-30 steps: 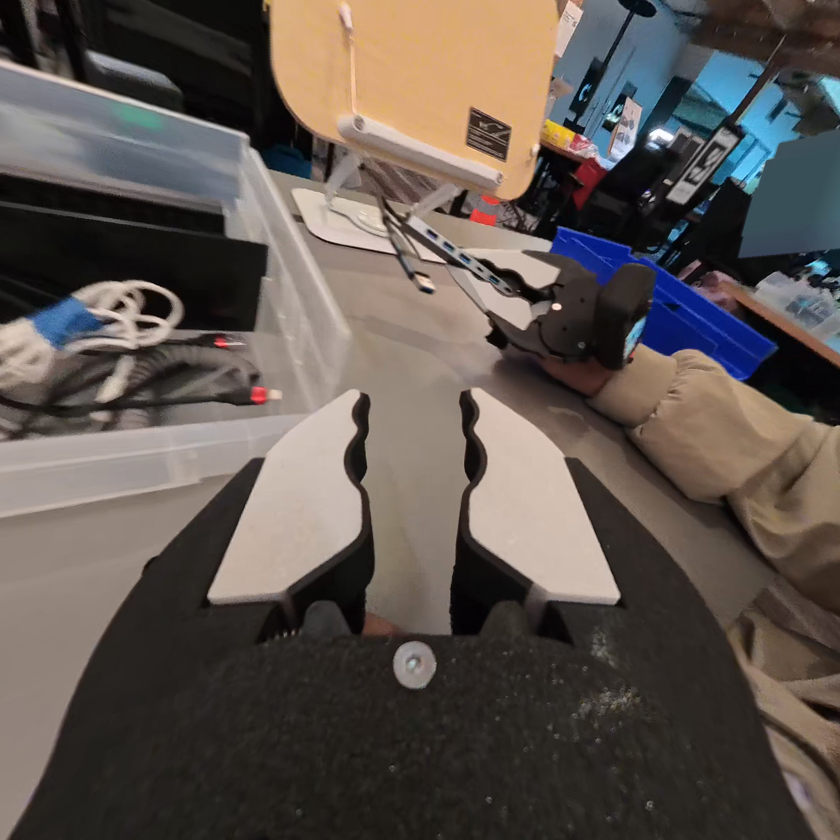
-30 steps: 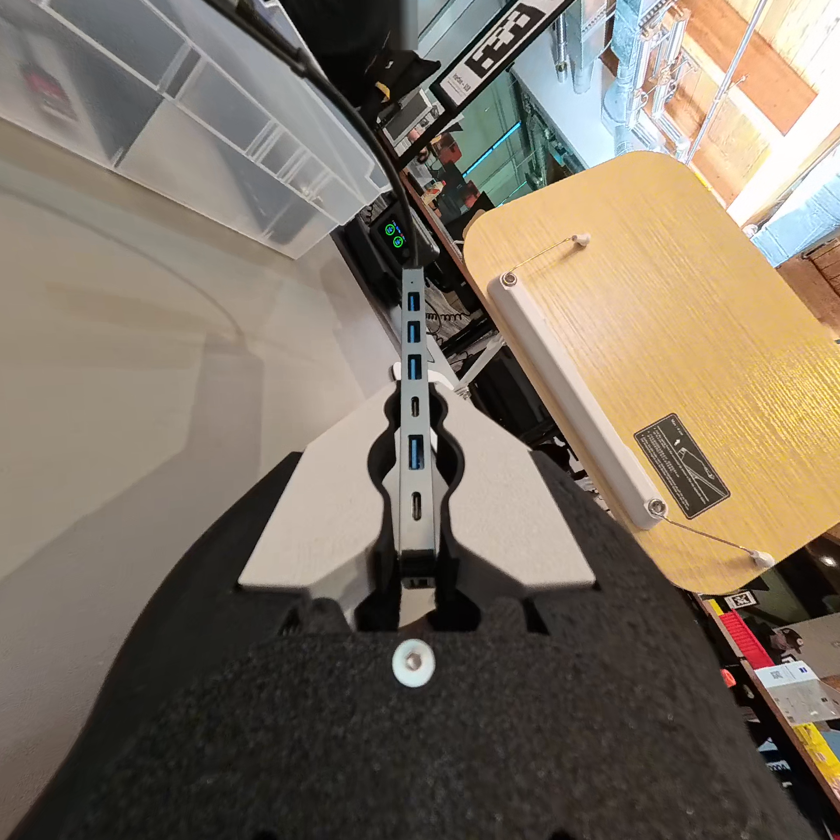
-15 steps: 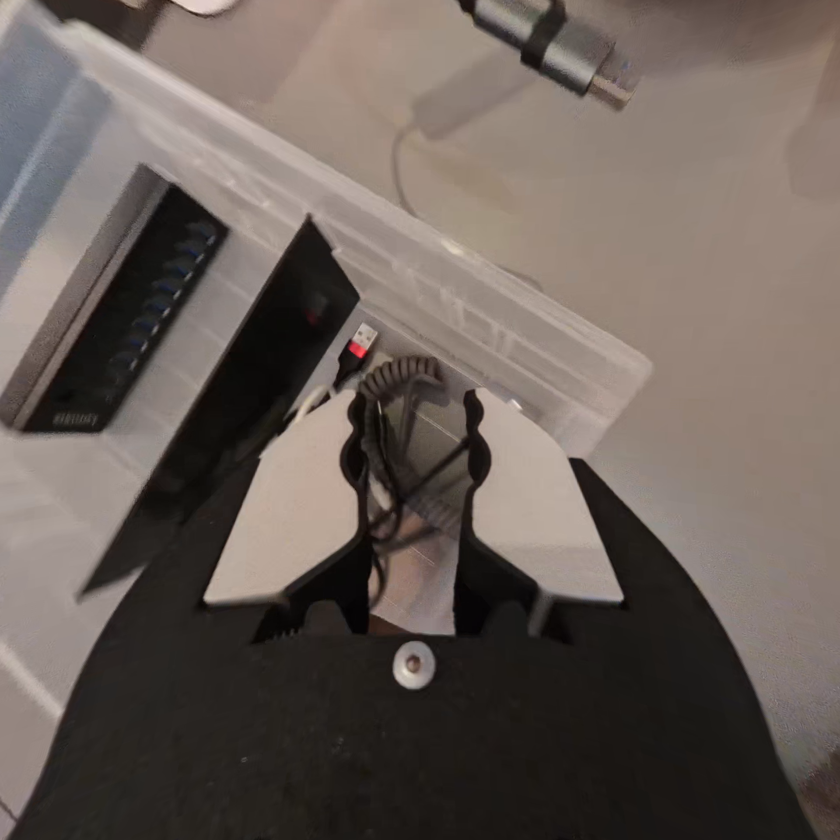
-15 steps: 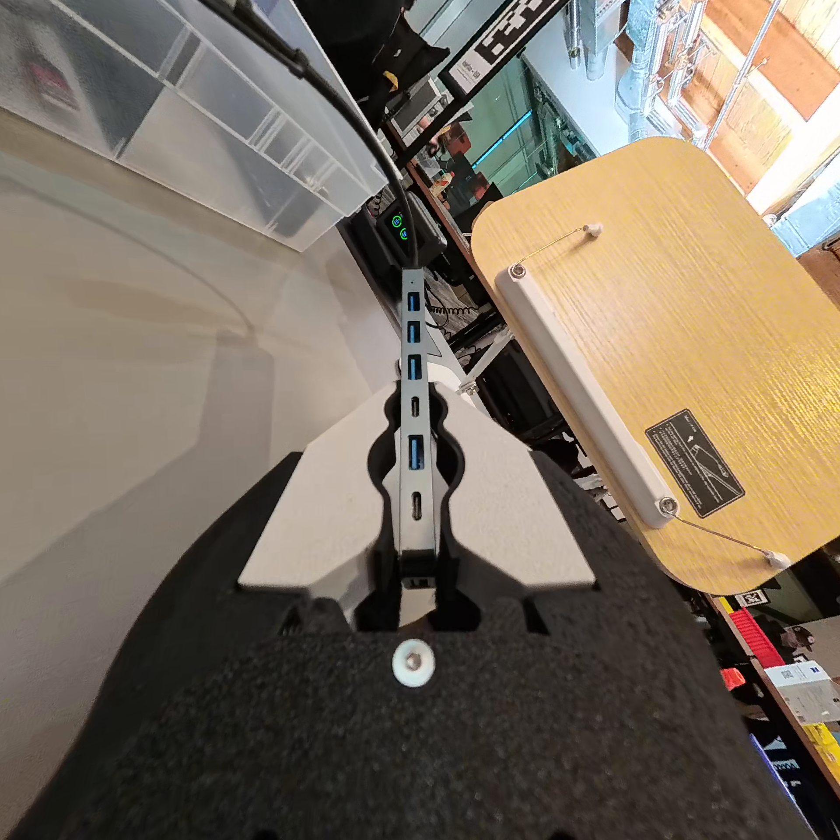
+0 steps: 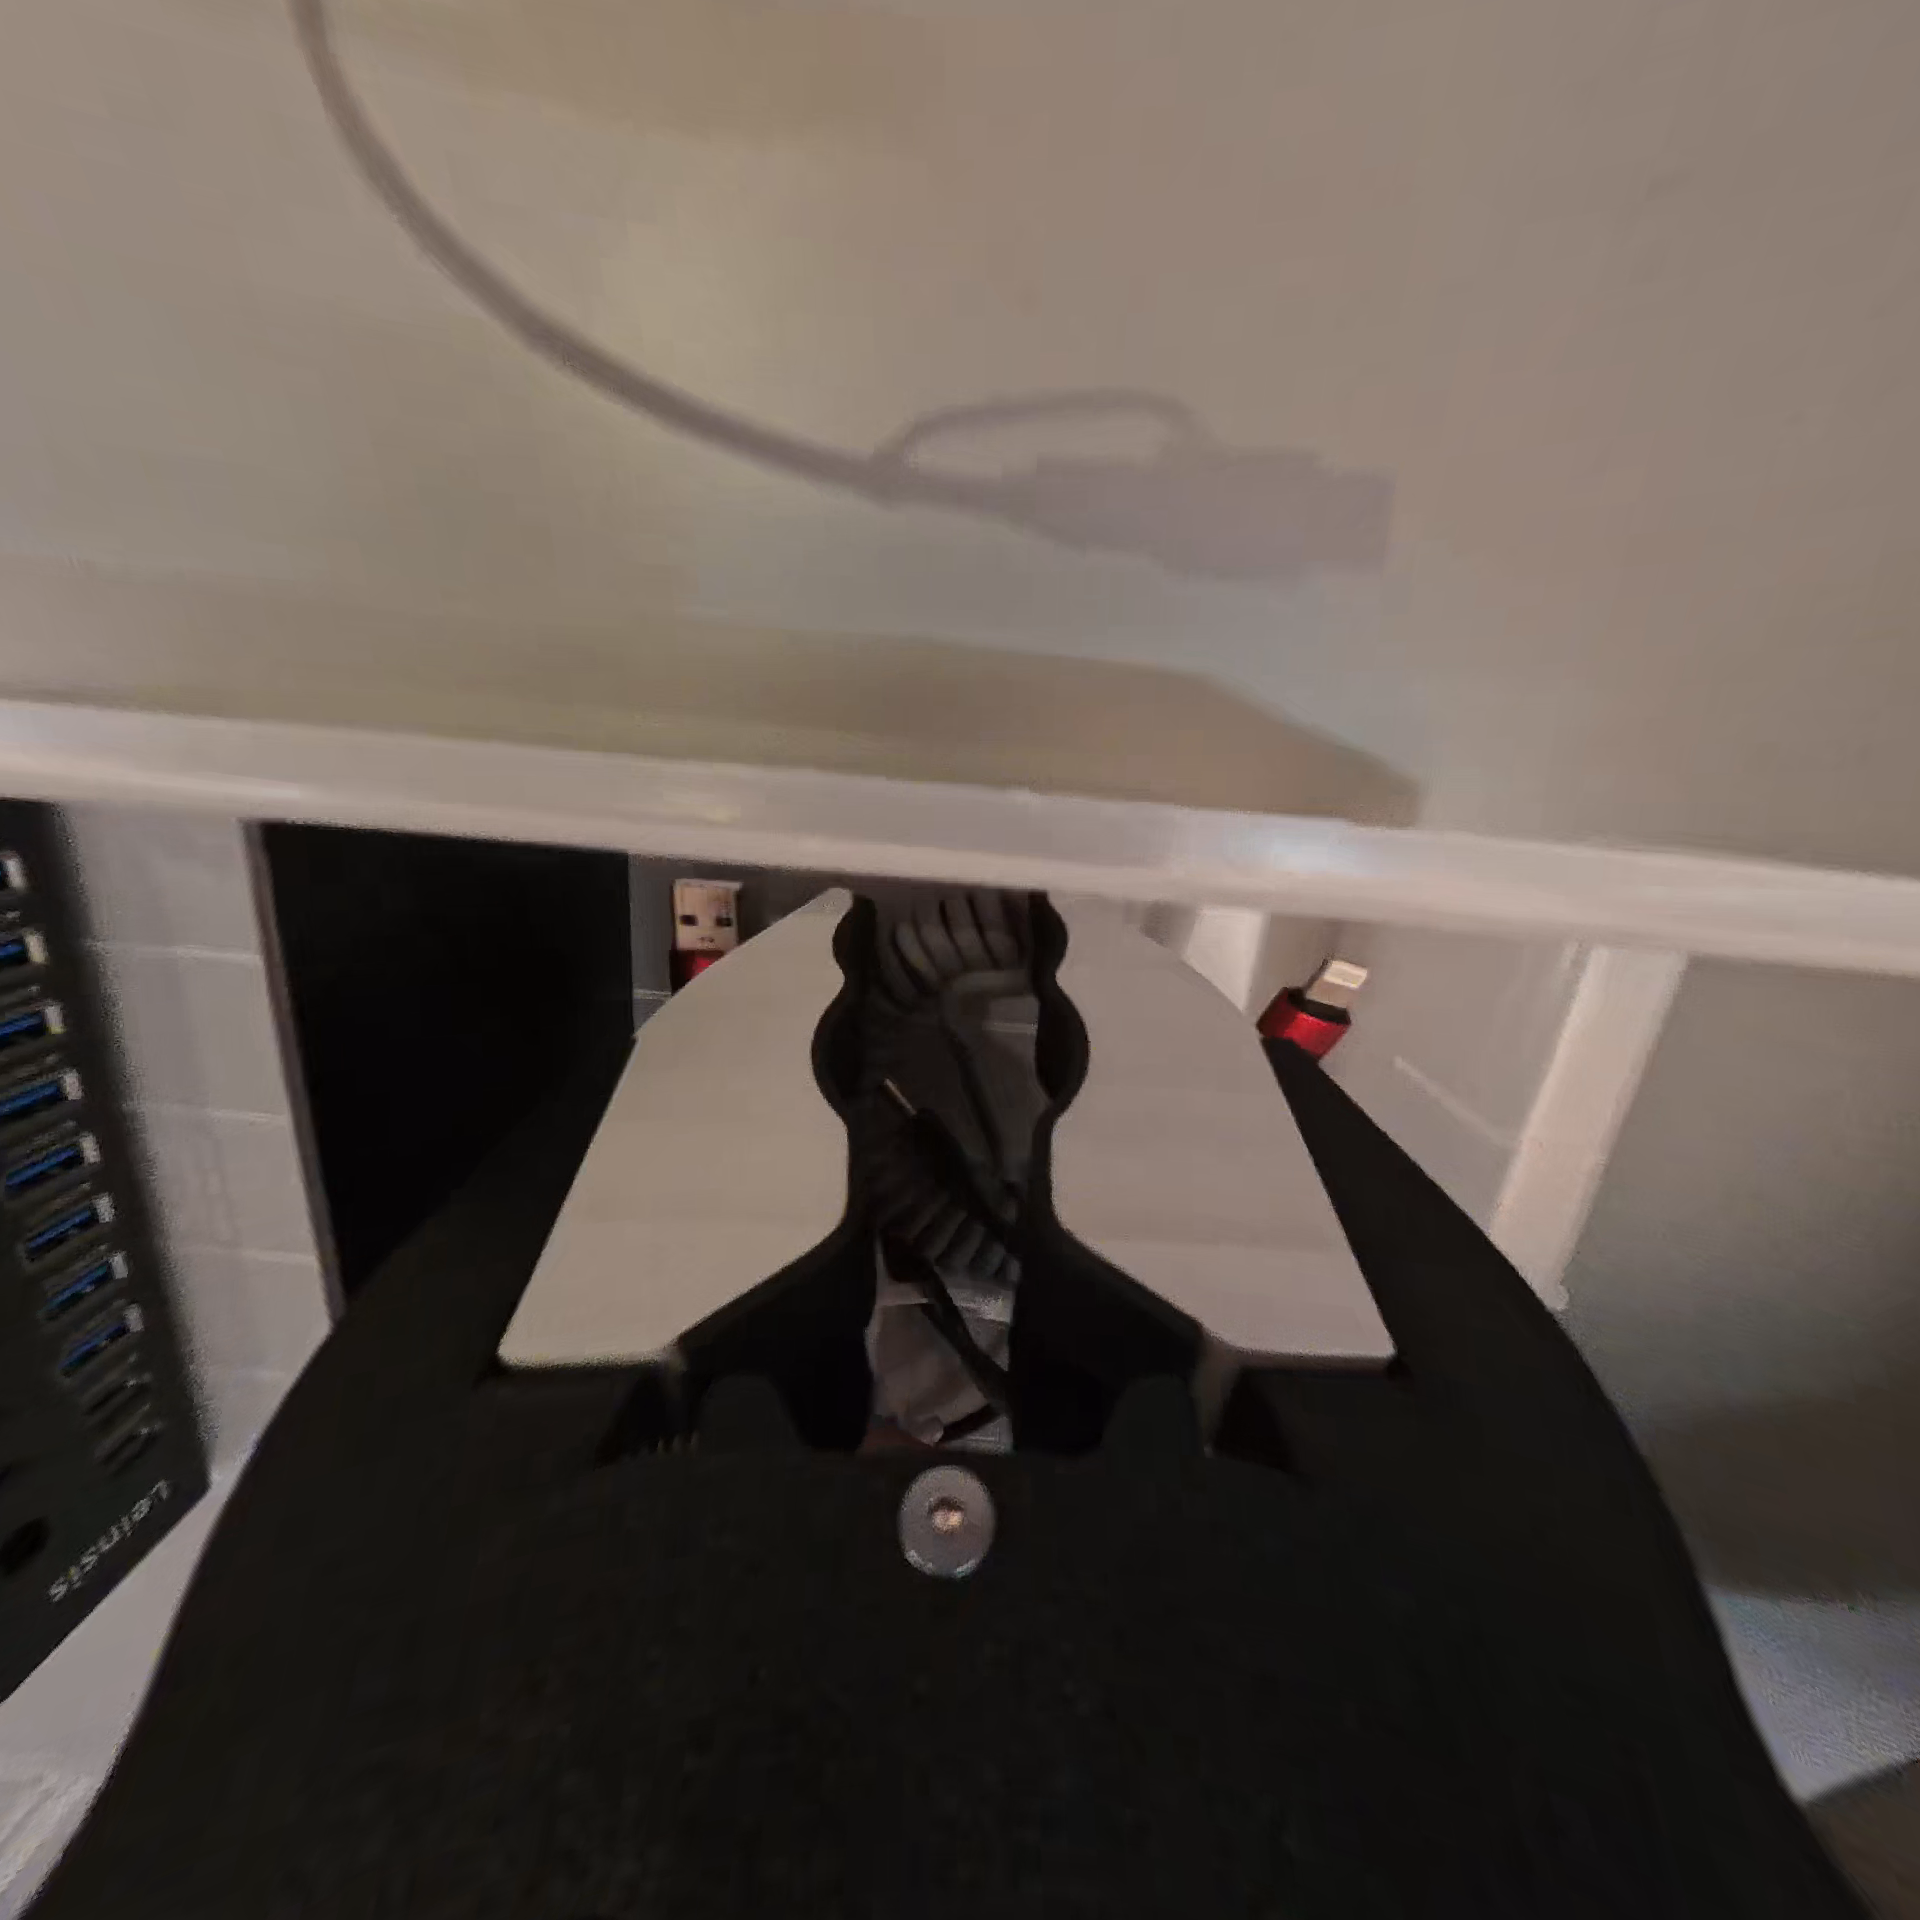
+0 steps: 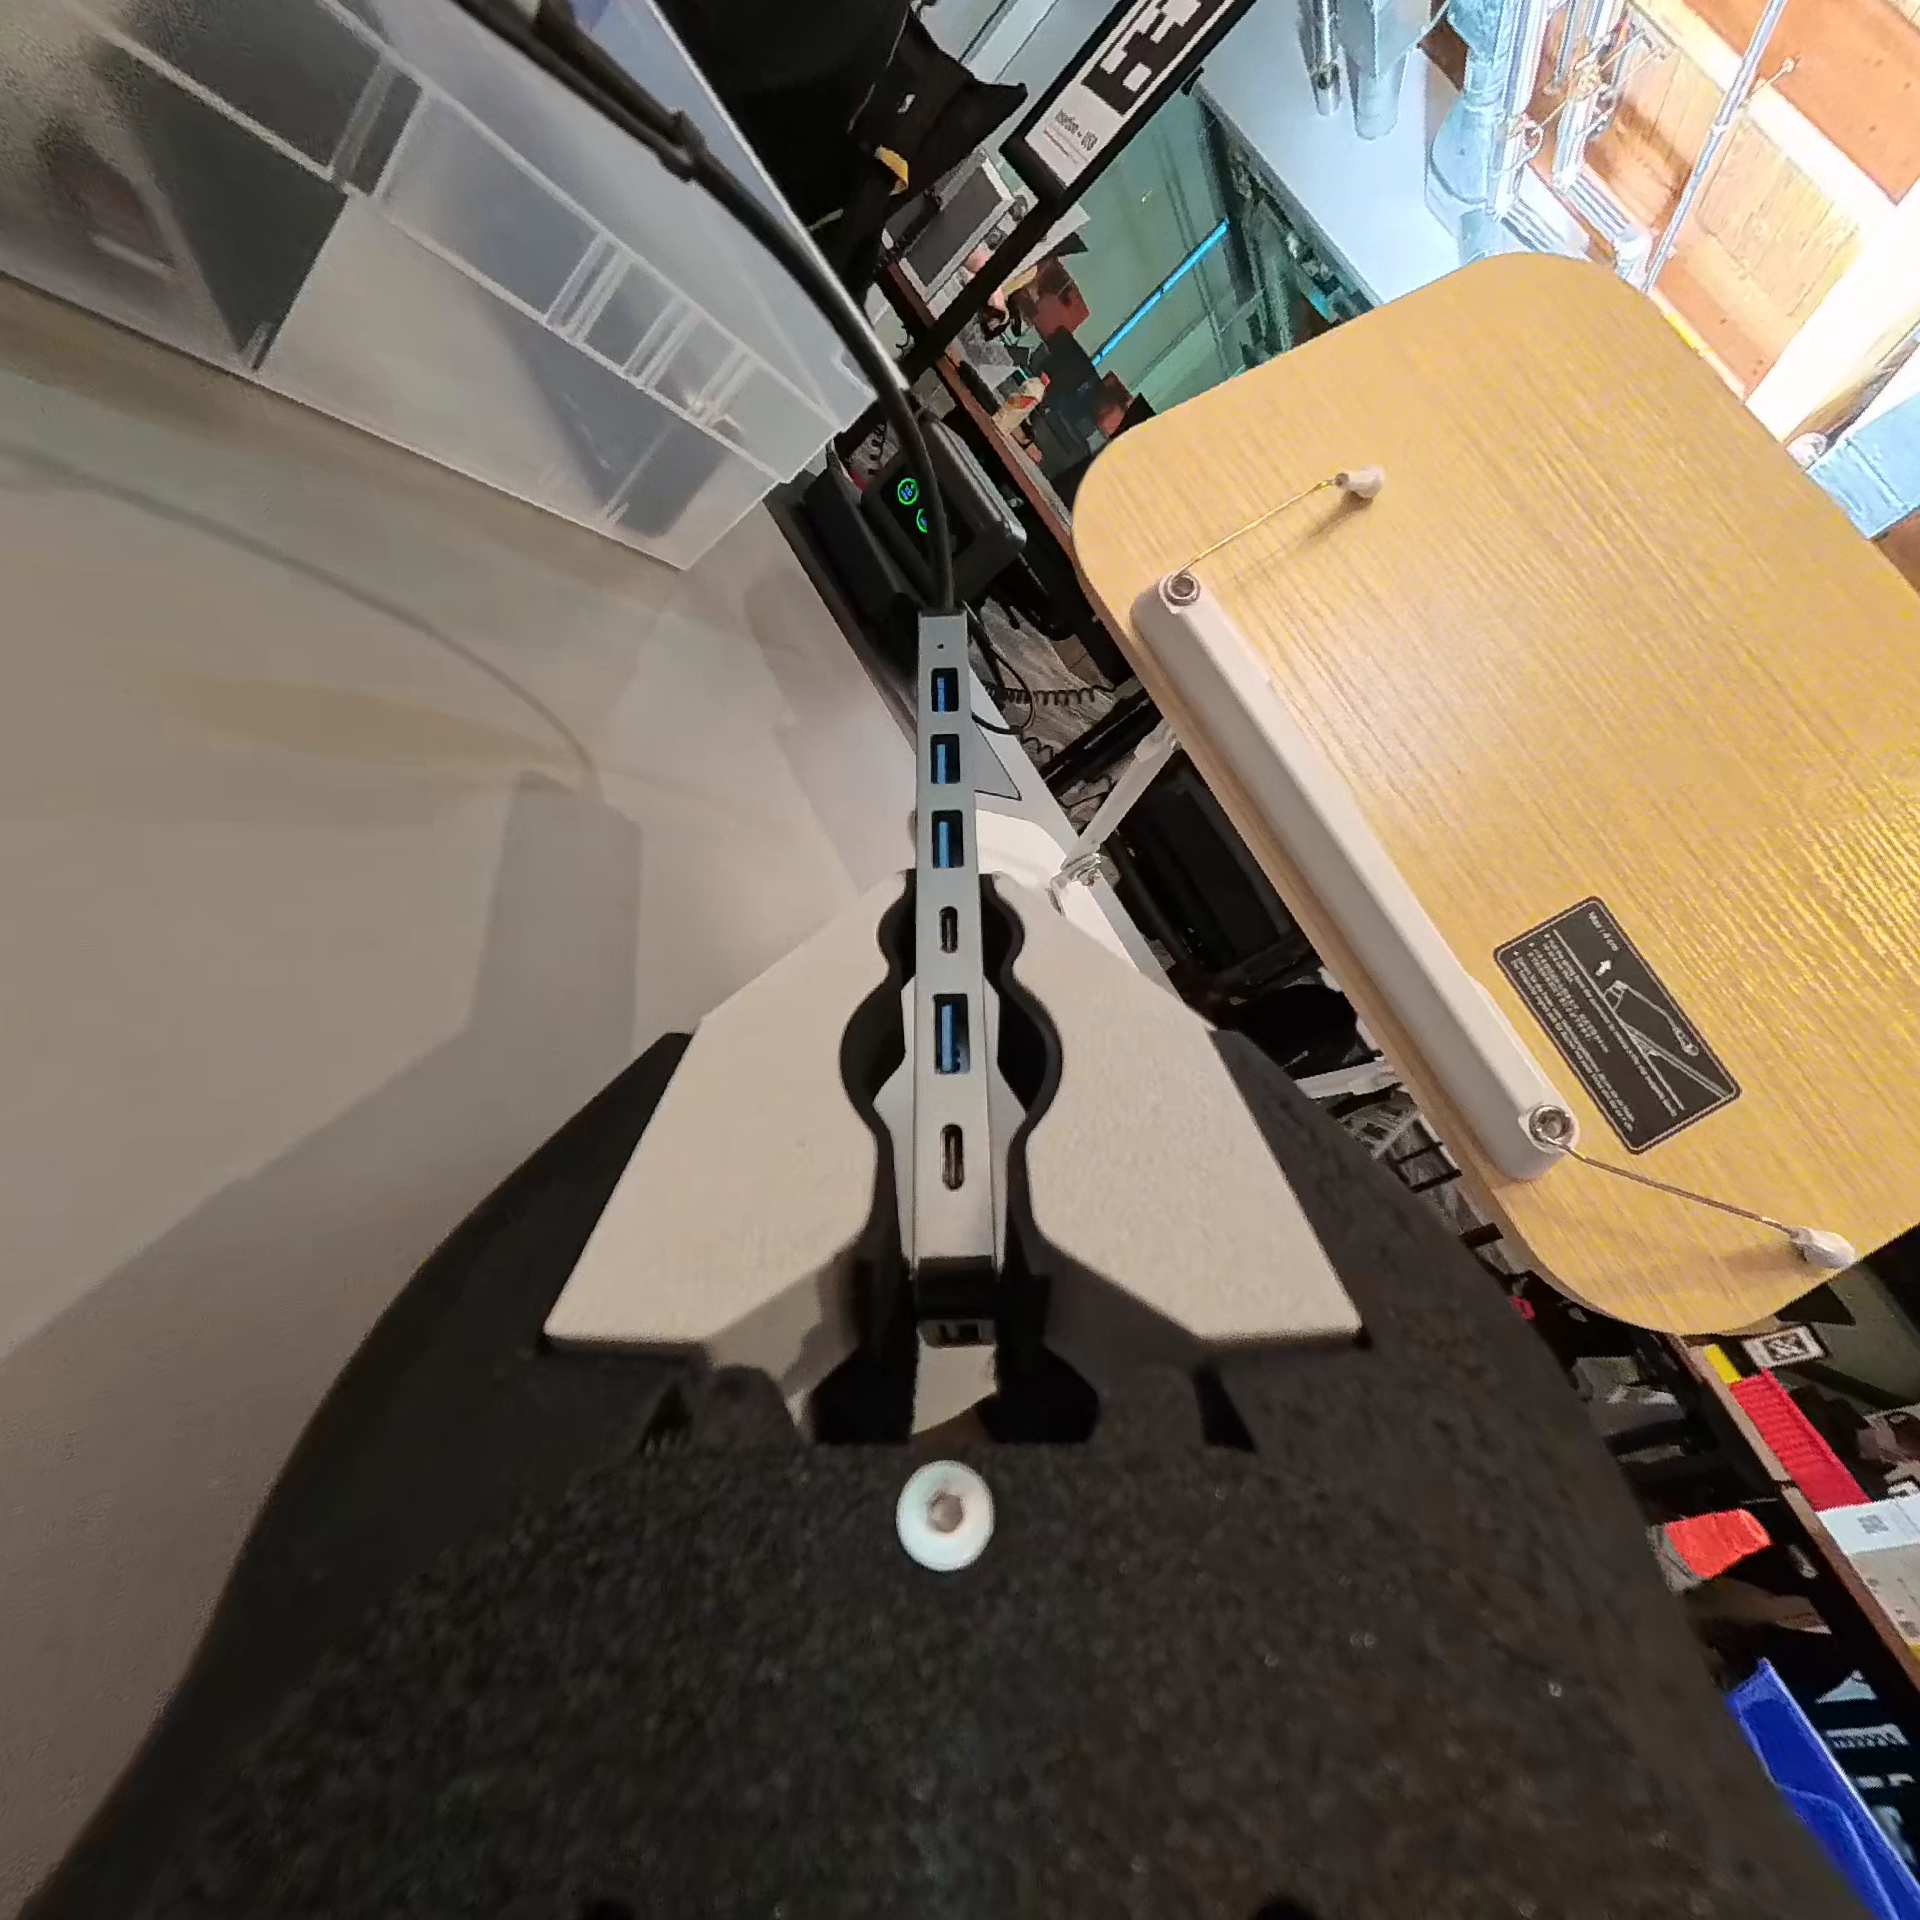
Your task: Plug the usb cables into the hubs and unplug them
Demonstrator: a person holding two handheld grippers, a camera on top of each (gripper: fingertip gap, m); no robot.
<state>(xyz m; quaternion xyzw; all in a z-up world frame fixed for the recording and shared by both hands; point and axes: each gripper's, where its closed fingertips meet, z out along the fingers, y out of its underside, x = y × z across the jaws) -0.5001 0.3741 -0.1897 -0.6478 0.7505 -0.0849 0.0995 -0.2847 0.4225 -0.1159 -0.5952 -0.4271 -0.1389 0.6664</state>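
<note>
- Right hand-held gripper (image 6: 945,1039) pinches the slim grey hub (image 6: 948,935) on its edge above the tabletop (image 6: 312,831); every port in view is empty, so nothing is plugged yet.
- Left hand-held gripper (image 5: 948,1039) is spread inside the clear bin (image 5: 935,821), straddling a coiled cable (image 5: 935,1174) without gripping it.
- Red-collared plugs (image 5: 1304,1008) lie loose beyond; picking, plugging and unplugging all remain.

Left gripper (image 5: 948,997) pointed down, fingers (image 5: 717,1143) parted with a gap between the wavy inner edges, coiled cable showing in the gap, grip not clear. Right gripper (image 6: 948,997) angled sideways, fingers (image 6: 769,1164) clamped on slim grey hub (image 6: 951,914) sticking out forward.
</note>
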